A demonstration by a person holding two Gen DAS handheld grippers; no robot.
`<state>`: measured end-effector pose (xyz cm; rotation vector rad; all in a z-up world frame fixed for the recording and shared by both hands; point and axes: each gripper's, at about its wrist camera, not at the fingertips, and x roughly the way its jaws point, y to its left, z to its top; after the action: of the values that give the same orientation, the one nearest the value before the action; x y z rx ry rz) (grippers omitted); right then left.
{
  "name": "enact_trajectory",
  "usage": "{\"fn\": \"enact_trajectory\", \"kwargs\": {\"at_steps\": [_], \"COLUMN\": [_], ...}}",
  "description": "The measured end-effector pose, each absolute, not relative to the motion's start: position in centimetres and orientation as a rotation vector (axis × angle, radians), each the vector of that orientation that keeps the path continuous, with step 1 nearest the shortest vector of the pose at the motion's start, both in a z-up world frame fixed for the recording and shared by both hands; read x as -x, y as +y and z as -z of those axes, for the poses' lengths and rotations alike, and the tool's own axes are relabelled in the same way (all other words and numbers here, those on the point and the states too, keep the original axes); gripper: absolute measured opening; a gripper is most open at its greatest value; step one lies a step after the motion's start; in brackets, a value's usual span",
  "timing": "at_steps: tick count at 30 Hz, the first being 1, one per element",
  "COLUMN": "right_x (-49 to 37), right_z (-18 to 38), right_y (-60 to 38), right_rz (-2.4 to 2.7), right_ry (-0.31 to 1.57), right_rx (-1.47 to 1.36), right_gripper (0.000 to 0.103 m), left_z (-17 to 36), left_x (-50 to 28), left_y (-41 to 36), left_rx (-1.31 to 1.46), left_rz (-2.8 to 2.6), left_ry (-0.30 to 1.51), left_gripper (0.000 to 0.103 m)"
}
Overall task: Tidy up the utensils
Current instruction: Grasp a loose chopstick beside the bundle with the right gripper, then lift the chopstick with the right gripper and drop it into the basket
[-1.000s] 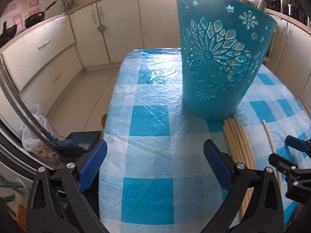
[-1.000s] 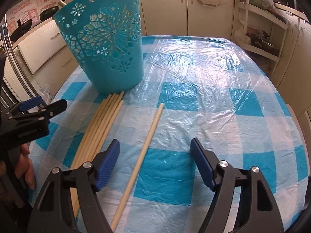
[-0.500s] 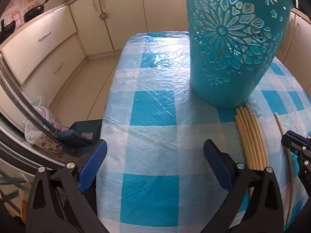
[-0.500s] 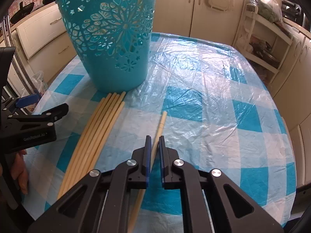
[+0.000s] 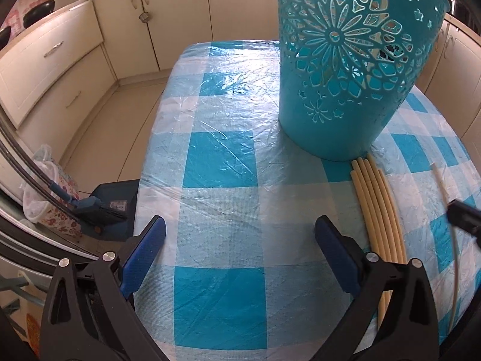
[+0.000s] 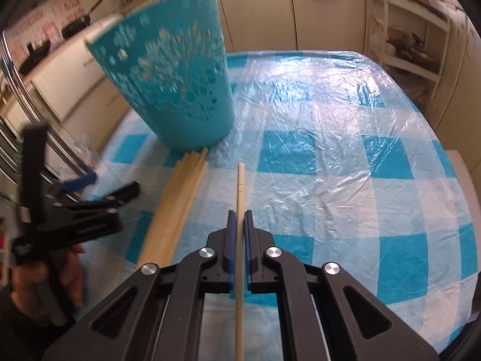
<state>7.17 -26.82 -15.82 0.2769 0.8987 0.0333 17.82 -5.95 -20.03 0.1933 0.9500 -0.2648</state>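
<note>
A teal cut-out basket (image 5: 354, 69) stands on the blue-and-white checked table; it also shows in the right wrist view (image 6: 177, 84). Several pale wooden sticks (image 5: 378, 204) lie side by side in front of it, seen too in the right wrist view (image 6: 177, 201). My right gripper (image 6: 239, 215) is shut on a single wooden stick (image 6: 240, 186) and holds it off the cloth, its tip pointing ahead, right of the basket. My left gripper (image 5: 240, 240) is open and empty above the cloth, left of the sticks; it shows at the left of the right wrist view (image 6: 90, 192).
The table (image 5: 219, 156) has a plastic-covered cloth, and its left edge drops to the floor. A bag (image 5: 42, 192) and a dark box (image 5: 111, 207) sit on the floor at left. Cream cabinets (image 5: 180, 15) ring the room. Open shelves (image 6: 409, 36) stand at the back right.
My right gripper closed on the single stick and has lifted it off the cloth, swinging left. My left gripper moved closer to the basket and stayed open.
</note>
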Motion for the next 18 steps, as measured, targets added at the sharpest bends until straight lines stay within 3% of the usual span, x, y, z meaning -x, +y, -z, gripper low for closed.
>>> {"fn": "enact_trajectory", "kwargs": {"at_steps": [9,18], "right_x": [-7.1,-14.9], "right_z": [4.7,-3.2], "right_y": [-27.2,-24.7], "right_rz": [-0.132,-0.092], "right_ry": [0.604,0.286], "right_rx": [-0.368,-0.32], "right_gripper": [0.006,0.006], "left_z": [20.1,20.1], "left_x": [-17.8,-17.8], "left_y": [-6.0,-6.0], "left_rx": [-0.194,-0.194], "left_rz": [0.262,0.262], "left_ry": [0.95,0.95], "left_gripper": [0.096,0.096]}}
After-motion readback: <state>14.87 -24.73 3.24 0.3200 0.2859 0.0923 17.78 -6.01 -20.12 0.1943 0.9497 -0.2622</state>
